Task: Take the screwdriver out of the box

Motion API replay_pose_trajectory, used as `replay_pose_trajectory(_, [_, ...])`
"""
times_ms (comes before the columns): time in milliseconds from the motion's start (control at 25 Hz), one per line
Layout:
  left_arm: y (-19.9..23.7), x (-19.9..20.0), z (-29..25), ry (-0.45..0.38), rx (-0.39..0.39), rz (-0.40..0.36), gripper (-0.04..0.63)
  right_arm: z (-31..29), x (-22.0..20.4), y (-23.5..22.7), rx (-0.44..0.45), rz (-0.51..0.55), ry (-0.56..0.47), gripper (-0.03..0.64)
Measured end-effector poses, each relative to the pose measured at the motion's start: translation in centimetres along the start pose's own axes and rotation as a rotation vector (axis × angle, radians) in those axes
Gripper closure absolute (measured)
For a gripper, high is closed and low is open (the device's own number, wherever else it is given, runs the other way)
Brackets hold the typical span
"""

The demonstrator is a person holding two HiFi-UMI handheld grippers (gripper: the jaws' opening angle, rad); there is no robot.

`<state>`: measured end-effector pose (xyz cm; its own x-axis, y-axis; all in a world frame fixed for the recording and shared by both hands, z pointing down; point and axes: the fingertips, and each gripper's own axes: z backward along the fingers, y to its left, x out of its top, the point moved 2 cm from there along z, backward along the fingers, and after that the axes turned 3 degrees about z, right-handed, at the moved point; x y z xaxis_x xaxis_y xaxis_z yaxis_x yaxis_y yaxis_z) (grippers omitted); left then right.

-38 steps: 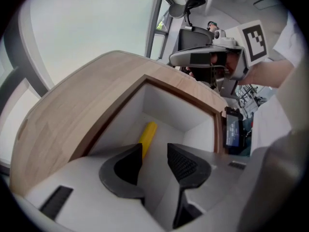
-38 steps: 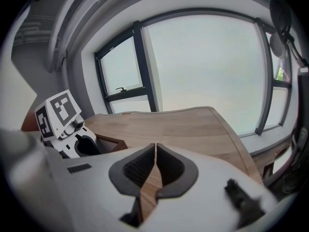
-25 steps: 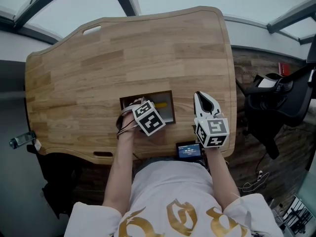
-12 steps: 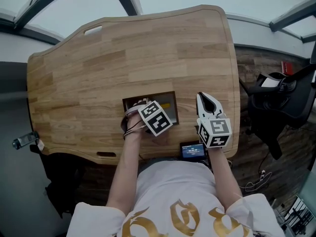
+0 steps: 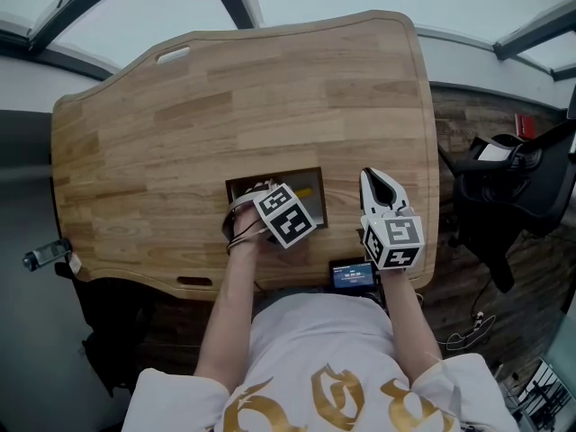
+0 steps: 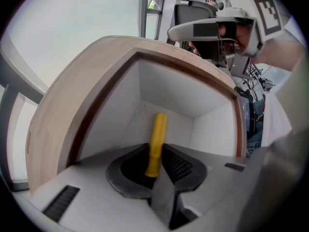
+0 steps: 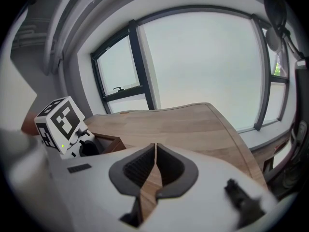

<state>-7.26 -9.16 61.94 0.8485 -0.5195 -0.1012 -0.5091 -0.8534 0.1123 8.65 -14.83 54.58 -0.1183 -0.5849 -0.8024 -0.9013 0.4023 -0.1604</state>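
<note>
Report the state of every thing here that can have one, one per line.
left gripper: fingers have just been closing, pads now on the screwdriver handle.
screwdriver: inside the box, not lifted out yet.
box: open-topped, sunk in the table.
right gripper: shut, empty, above the table.
small screen: lit.

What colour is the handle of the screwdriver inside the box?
Plain yellow. The yellow screwdriver handle shows best in the left gripper view, inside the white-walled box.
</note>
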Motion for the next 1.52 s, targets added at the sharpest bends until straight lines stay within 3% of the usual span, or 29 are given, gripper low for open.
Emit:
replay_pose_trajectory(800, [0.1, -0.1, 0.4, -0.028, 0.031, -0.011, 0.514, 1.0, 0.8, -0.1, -0.021, 0.012, -0.026, 0.583])
replay_pose_trajectory(1520, [-0.1, -0.7, 2.3, -0.123, 0.087, 0.023, 0.514, 2.6, 2.2, 1.2, -0.016, 0.050, -0.061, 0.583])
